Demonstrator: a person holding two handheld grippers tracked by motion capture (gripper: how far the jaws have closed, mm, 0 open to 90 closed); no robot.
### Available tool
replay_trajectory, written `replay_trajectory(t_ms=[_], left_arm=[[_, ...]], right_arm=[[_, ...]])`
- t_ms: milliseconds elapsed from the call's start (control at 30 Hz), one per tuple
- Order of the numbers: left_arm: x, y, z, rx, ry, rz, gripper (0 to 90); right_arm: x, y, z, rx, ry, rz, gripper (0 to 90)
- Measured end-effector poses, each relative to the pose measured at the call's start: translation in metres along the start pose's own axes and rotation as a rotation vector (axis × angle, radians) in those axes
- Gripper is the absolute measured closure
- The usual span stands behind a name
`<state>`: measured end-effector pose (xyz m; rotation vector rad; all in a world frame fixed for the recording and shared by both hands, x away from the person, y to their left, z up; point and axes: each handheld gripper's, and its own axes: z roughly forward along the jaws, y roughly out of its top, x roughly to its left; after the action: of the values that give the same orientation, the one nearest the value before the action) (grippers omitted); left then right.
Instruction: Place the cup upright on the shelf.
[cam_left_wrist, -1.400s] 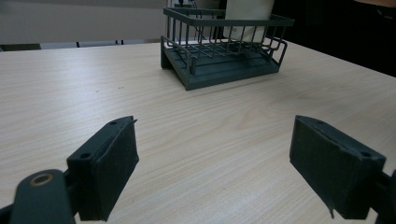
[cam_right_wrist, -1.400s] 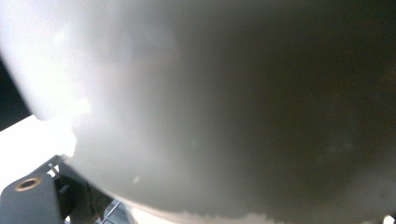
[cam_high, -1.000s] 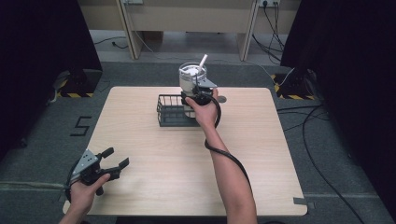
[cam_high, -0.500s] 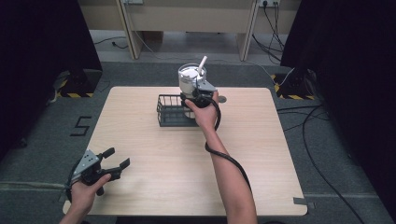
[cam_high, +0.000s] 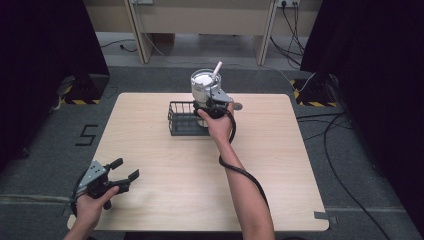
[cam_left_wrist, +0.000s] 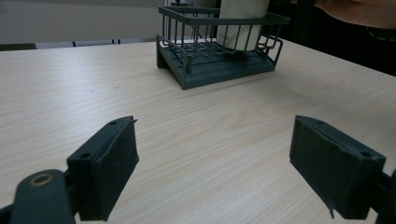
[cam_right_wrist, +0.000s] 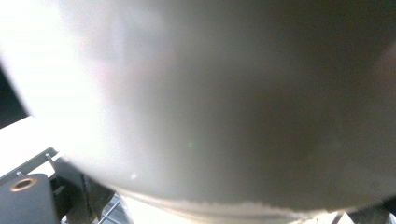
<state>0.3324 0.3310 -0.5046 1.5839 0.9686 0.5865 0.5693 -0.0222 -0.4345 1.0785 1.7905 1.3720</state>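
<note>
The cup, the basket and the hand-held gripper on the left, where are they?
cup (cam_high: 202, 86), high view, its pale side wall
basket (cam_left_wrist: 219, 70), left gripper view, its slatted floor
left hand-held gripper (cam_high: 128, 170), high view, between its open fingertips

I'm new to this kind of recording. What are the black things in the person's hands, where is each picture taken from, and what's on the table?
A person holds a two-jaw grasping tool in each hand. The high view looks down on a wooden table. The left tool rests near the front left corner, jaws open and holding nothing; its own camera looks between those jaws across the table at a dark wire basket. The right tool is at a pale cup with a white stick in it, at the basket's right end. Its camera is pressed so close that the cup blurs; whether the jaws are closed on it I cannot tell.
</note>
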Motion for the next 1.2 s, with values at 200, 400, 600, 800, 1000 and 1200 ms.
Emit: replay_trajectory(t_ms=[200, 400, 600, 800, 1000, 1200], left_arm=[[0.0, 0.0, 0.0, -0.001, -0.001, 0.0, 14.5], [0.0, 0.0, 0.0, -0.001, 0.0, -0.001, 14.5], [0.0, 0.0, 0.0, 0.0, -0.001, 0.0, 14.6], [0.0, 0.0, 0.0, -0.002, 0.0, -0.001, 14.6], [0.0, 0.0, 0.0, -0.001, 0.0, -0.001, 14.6], [0.0, 0.0, 0.0, -0.001, 0.0, -0.001, 14.6]], right_arm=[[0.001, -0.001, -0.003, -0.008, -0.01, 0.002, 10.1], [0.003, -0.001, -0.005, -0.008, -0.02, 0.004, 10.1], [0.004, -0.002, -0.007, -0.01, -0.037, 0.004, 10.1], [0.005, -0.001, -0.009, -0.005, -0.036, 0.005, 9.9], [0.006, -0.001, -0.011, -0.008, -0.042, 0.003, 9.8], [0.006, -0.001, -0.013, -0.009, -0.04, 0.004, 9.7]])
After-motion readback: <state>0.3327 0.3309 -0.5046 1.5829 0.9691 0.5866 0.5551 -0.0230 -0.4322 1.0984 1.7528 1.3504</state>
